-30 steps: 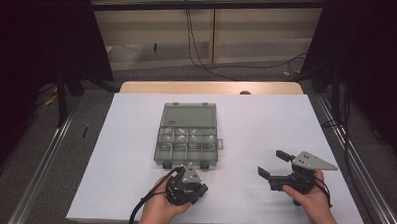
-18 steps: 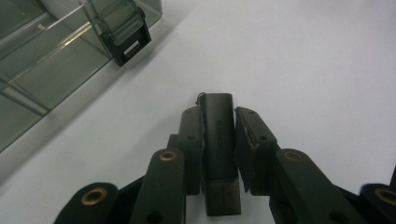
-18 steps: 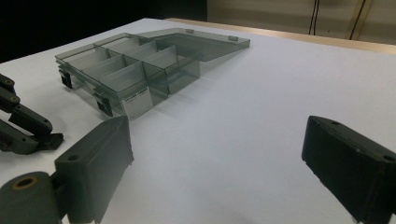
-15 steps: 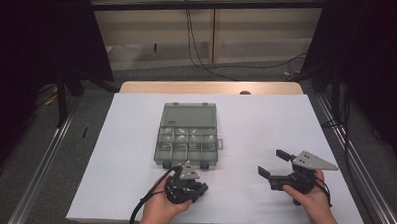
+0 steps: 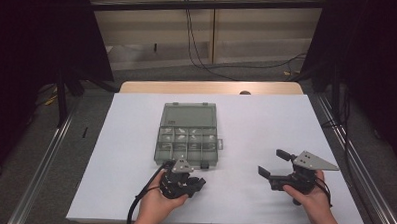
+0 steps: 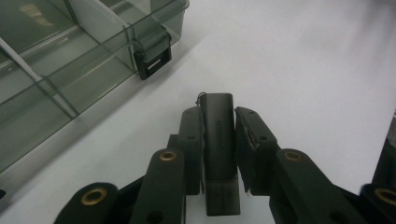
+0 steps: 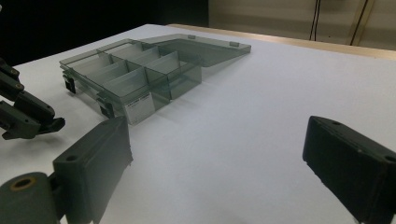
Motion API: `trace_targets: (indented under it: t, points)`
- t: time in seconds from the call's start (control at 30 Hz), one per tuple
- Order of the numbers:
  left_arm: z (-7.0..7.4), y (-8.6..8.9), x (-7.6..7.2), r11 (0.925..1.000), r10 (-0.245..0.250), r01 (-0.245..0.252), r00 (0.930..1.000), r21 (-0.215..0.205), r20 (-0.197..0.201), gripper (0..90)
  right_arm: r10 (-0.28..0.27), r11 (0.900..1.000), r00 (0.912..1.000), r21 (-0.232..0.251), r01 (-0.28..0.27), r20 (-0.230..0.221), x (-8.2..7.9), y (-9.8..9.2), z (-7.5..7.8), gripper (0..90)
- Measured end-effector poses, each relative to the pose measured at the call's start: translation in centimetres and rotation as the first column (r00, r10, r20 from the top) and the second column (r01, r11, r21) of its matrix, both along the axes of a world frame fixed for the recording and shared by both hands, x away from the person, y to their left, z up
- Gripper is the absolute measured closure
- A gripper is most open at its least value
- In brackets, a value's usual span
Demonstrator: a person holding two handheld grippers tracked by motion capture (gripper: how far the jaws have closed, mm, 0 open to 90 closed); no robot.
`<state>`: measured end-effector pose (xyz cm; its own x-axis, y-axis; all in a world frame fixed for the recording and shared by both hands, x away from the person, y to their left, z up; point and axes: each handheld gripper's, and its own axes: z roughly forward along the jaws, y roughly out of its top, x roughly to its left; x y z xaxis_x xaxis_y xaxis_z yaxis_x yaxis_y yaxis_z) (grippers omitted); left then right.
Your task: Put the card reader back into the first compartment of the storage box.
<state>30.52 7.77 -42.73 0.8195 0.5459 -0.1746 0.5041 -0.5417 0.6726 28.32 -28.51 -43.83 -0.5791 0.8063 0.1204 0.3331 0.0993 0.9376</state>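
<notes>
Your left gripper [image 6: 218, 140] pinches a small dark block [image 6: 218, 144]; its lower end is cut off by the frame edge, the lettering on it too blurred to read. It sits just beside the open compartment box [image 5: 188, 136], near its front latch [image 6: 152, 58]. Your right gripper [image 7: 219, 172] is spread wide over bare table [image 5: 266, 124], well apart. The box contents are hard to make out.

Left tool [image 5: 196, 184] clamped narrow on its load; right tool [image 5: 270, 163] gaping wide.
</notes>
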Motion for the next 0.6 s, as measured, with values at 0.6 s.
trace_targets:
  t: [0.6]
  points:
    - [1.5, 1.0, 0.7, 0.9996, 0.018, -0.018, 0.9998, -0.022, -0.013, 73.2, 0.003, 1.0, 0.9999, 0.005, -0.004, 0.01, -0.1, 0.0, 0.1, 7.2]
